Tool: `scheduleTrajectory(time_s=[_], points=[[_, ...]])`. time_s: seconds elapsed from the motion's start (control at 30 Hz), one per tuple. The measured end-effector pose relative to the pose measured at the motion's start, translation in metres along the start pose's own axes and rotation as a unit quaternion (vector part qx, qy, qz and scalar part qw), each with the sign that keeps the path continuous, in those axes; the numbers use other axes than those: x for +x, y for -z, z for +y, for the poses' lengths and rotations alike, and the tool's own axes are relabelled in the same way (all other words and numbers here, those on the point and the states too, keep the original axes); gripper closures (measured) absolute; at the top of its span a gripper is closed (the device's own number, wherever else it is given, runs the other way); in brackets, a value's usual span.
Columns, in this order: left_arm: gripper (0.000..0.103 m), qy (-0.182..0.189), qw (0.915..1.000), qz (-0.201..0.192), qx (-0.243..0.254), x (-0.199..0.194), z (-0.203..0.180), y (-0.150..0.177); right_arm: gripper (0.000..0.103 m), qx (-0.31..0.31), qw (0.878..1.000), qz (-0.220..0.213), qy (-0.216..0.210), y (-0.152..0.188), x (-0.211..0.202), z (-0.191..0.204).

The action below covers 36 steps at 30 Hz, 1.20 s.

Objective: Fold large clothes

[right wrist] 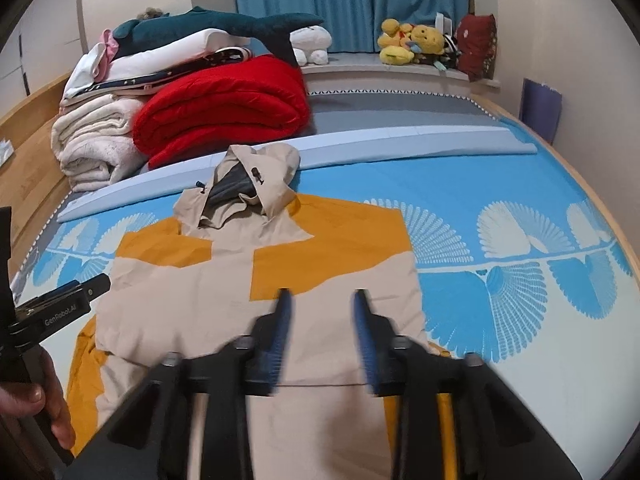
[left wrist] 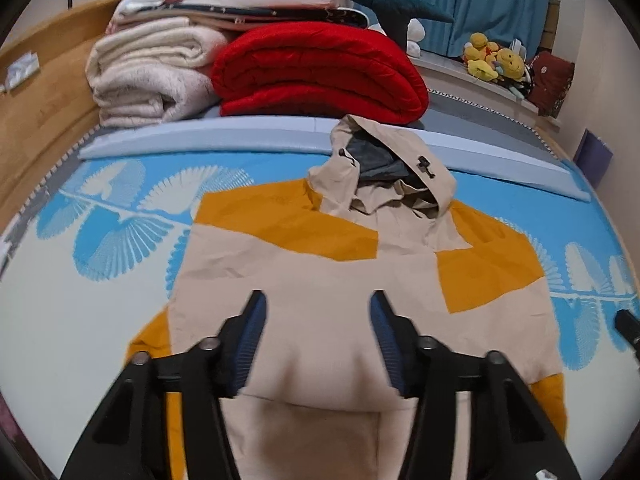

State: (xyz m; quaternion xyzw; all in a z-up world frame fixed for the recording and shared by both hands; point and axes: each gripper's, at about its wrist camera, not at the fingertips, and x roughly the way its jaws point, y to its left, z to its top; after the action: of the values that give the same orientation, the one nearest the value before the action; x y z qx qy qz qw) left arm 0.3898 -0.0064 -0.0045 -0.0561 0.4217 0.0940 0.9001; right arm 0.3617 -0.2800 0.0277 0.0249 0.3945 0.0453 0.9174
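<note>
**Inspector:** Between both sets of jaws, nothing: left gripper (left wrist: 318,300) and right gripper (right wrist: 320,296) hang parted and empty over the jacket (left wrist: 320,280).

**Clerk:** Its lie?

**Inspector:** Flat on the bed (left wrist: 60,340), sleeves folded in, hood (left wrist: 384,172) pointing away toward the red quilt (left wrist: 320,72). Hem nearest; unobstructed.

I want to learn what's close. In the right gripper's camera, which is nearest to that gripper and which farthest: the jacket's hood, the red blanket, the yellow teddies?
1. Jacket's hood, just ahead, slightly left.
2. Red blanket, behind the hood, left.
3. Yellow teddies, far back right, by the curtain.
</note>
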Motion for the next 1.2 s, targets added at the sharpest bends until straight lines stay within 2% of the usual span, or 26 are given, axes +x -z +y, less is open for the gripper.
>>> scheduleTrajectory(time_s=[0.1,0.27,0.4,0.53,0.67,0.77,0.8,0.83,0.87,1.07,1.2], points=[[0.071,-0.003,1.0,-0.007,-0.002,0.002,-0.001,-0.004,0.093,0.014,1.0,-0.001,-0.001,-0.004,0.001,-0.011],[0.071,0.002,0.9998,-0.011,-0.015,0.007,-0.001,-0.014,0.094,0.018,1.0,0.005,-0.005,-0.006,0.005,-0.019],[0.071,0.017,0.9998,-0.003,-0.012,0.018,-0.001,-0.028,0.09,0.022,1.0,0.017,-0.005,-0.007,0.01,-0.026],[0.071,0.026,0.9996,0.003,-0.007,0.043,0.0,-0.062,0.076,0.029,0.999,0.041,-0.003,-0.008,0.023,-0.037],[0.071,0.018,0.9995,-0.008,0.023,0.081,-0.007,-0.104,0.076,0.022,0.998,0.057,0.025,-0.008,0.036,-0.044],[0.071,0.032,0.999,0.011,0.029,0.123,-0.011,-0.136,0.076,0.027,0.997,0.06,0.03,-0.008,0.044,-0.047],[0.071,0.038,0.9987,0.018,0.029,0.136,-0.012,-0.146,0.08,0.025,0.997,0.06,0.032,-0.008,0.046,-0.046],[0.071,0.042,0.9983,0.026,0.029,0.151,-0.012,-0.156,0.092,0.021,0.998,0.058,0.031,-0.008,0.049,-0.044],[0.071,0.048,0.9979,0.037,0.025,0.17,-0.013,-0.169,0.097,0.018,0.998,0.056,0.03,-0.007,0.05,-0.042],[0.071,0.076,0.9933,0.086,-0.01,0.255,-0.011,-0.22,0.098,0.007,0.998,0.048,0.042,-0.004,0.057,-0.032],[0.071,0.079,0.9901,0.113,-0.029,0.299,-0.008,-0.243,0.096,0.003,0.997,0.069,0.039,0.0,0.071,-0.028]])
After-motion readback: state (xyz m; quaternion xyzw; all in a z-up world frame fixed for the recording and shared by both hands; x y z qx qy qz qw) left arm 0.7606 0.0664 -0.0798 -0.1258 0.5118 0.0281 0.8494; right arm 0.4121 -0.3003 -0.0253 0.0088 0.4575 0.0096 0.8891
